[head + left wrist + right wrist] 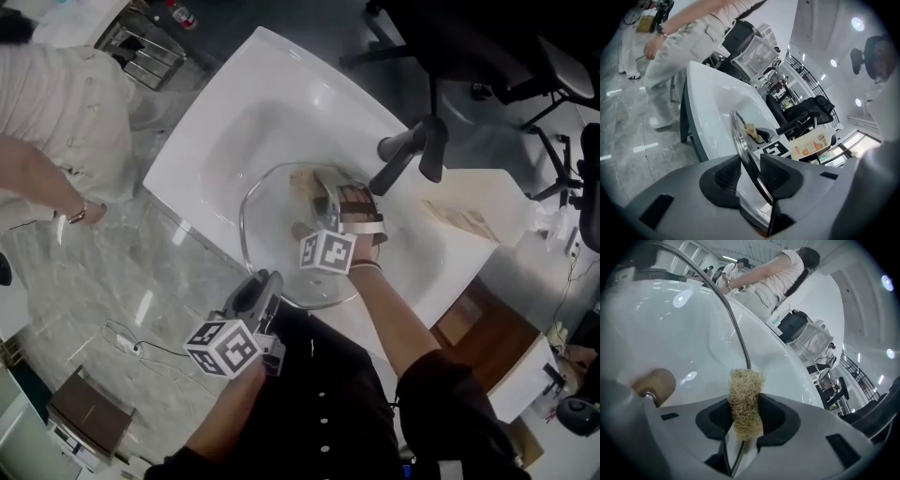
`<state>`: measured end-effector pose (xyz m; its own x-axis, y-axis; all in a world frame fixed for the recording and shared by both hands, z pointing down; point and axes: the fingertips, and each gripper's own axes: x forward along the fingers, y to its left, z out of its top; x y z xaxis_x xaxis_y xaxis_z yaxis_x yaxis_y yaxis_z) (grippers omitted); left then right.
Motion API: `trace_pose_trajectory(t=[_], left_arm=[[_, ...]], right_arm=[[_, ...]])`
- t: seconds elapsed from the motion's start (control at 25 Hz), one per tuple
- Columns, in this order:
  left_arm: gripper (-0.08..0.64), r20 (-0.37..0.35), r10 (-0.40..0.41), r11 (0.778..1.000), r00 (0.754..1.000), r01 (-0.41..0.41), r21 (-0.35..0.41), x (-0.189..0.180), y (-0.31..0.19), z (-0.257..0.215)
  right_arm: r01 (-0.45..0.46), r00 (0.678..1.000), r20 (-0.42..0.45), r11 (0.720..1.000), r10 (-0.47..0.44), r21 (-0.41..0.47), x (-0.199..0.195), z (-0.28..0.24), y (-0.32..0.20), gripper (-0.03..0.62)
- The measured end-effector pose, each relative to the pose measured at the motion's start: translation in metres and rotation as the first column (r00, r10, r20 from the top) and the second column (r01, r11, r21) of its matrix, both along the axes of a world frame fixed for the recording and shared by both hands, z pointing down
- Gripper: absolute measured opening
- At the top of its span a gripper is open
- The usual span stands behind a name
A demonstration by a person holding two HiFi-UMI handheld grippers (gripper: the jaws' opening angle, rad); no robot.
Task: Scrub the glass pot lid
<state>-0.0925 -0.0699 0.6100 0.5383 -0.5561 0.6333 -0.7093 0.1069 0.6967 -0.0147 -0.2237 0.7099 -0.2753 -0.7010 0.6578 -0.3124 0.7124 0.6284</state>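
The glass pot lid (272,244) is held tilted over the white sink (253,103). My left gripper (265,286) is at the lid's near edge. In the left gripper view the metal rim (740,140) runs between the pads, and the left gripper (751,176) is shut on it. My right gripper (328,187) reaches over the lid's far side, shut on a tan fibrous scrubber (307,183). In the right gripper view the scrubber (746,399) stands pinched in the right gripper (746,420), against the lid's rim (736,333). The lid's wooden knob (656,385) shows at the left.
A dark faucet (412,150) stands over the sink's right side. A person in beige clothes (56,122) stands at the left, beside a wire rack (141,52). A black office chair (497,47) is behind the sink. A flat pack (459,220) lies on the counter.
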Motion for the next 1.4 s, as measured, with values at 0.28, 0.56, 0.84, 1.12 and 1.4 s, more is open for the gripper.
trace_pose_trajectory(t=[0.28,0.56,0.84,1.12,1.4], left_arm=[[0.153,0.025,0.026,1.000,0.999,-0.026,0.008,0.000,0.000,0.002],[0.153,0.032,0.011,1.000,0.999,-0.011,0.017,-0.001,-0.001,0.002],[0.153,0.060,-0.009,1.000,0.998,0.008,0.018,-0.002,0.000,0.002],[0.152,0.081,-0.014,1.000,0.997,0.012,0.021,-0.002,0.000,0.003],[0.150,0.093,-0.013,1.000,0.996,0.012,0.017,-0.001,0.002,0.003]], right_arm=[[0.024,0.998,-0.059,0.999,-0.022,0.024,-0.002,0.007,-0.009,0.148],[0.074,0.987,-0.140,0.997,-0.074,-0.004,0.009,0.011,0.000,0.146],[0.068,0.980,-0.184,0.996,-0.079,-0.065,0.029,0.016,0.022,0.146],[0.086,0.978,-0.181,0.988,-0.108,-0.127,0.040,0.010,0.046,0.146],[0.110,0.963,-0.223,0.976,-0.152,-0.187,0.065,0.010,0.070,0.146]])
